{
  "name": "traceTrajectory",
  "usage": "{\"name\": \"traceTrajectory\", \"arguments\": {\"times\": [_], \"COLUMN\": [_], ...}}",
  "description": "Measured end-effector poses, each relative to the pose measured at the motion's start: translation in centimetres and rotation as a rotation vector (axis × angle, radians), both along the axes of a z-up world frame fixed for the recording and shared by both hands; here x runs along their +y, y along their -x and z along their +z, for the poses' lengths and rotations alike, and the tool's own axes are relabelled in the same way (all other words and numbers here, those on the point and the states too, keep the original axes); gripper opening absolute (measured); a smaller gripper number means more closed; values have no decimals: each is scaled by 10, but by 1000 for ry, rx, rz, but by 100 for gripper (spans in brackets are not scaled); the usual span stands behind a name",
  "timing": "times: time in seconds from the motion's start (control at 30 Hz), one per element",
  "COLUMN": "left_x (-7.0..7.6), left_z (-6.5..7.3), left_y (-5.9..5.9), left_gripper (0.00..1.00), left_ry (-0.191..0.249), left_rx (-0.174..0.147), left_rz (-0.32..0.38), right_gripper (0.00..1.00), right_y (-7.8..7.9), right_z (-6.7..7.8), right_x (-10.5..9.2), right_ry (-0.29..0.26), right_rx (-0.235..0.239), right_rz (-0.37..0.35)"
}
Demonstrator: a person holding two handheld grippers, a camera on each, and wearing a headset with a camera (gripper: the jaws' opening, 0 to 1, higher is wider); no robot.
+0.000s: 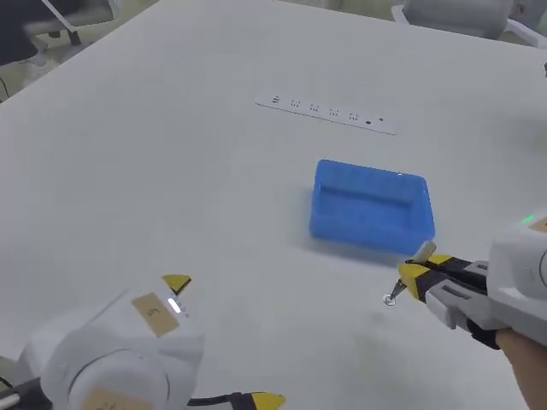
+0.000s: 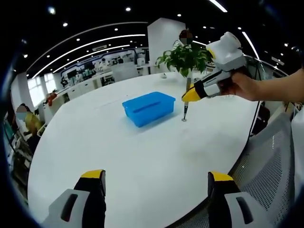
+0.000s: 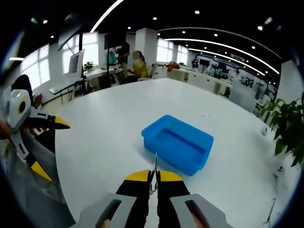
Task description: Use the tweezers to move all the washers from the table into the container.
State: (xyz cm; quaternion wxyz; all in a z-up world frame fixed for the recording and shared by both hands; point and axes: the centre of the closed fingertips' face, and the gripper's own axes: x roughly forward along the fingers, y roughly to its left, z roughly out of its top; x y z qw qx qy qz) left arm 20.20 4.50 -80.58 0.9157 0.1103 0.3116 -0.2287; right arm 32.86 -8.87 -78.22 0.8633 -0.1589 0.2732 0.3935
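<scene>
White table (image 1: 171, 188) carries a blue open-topped container (image 1: 372, 209). Left gripper (image 2: 154, 183) hangs over the near edge, its jaws spread wide with nothing between them. Right gripper (image 3: 155, 176) is clenched on the tweezers (image 3: 155, 161), whose tips point down just beside the container's near corner, at a small washer (image 1: 390, 299) on the tabletop.

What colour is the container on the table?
The container is plain blue, clearest in the head view.
</scene>
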Motion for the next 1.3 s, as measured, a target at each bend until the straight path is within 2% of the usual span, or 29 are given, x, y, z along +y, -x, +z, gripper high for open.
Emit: {"name": "traceTrajectory", "arguments": {"times": [0.43, 0.63, 0.73, 0.8, 0.87, 0.97, 1.17, 1.3], "left_x": [-2, -1, 0, 3, 6, 8, 6, 5], "left_z": [-1, -1, -2, -1, 2, 5, 5, 10], "left_y": [1, 1, 1, -1, -5, -5, -4, -5], "left_gripper": [90, 91, 91, 93, 99, 99, 99, 99], "left_ry": [-1, -3, -2, -17, -19, -4, 2, 26], "left_rx": [7, 1, 8, -9, -37, -46, -47, -63], "left_rz": [-12, -10, -7, 1, 18, 29, 27, 33], "right_gripper": [0, 1, 1, 1, 1, 1, 1, 1], "right_y": [-22, -44, -56, -64, -71, -78, -91, -97], "right_z": [31, 43, 49, 52, 52, 50, 33, 17], "right_x": [5, 5, 5, 6, 8, 9, 9, 5], "right_ry": [-3, -25, -34, -35, -32, -35, -20, -5], "right_rx": [-74, -107, -132, -147, -156, -162, -144, -116], "right_rz": [5, -21, -37, -45, -47, -53, -66, -77]}}
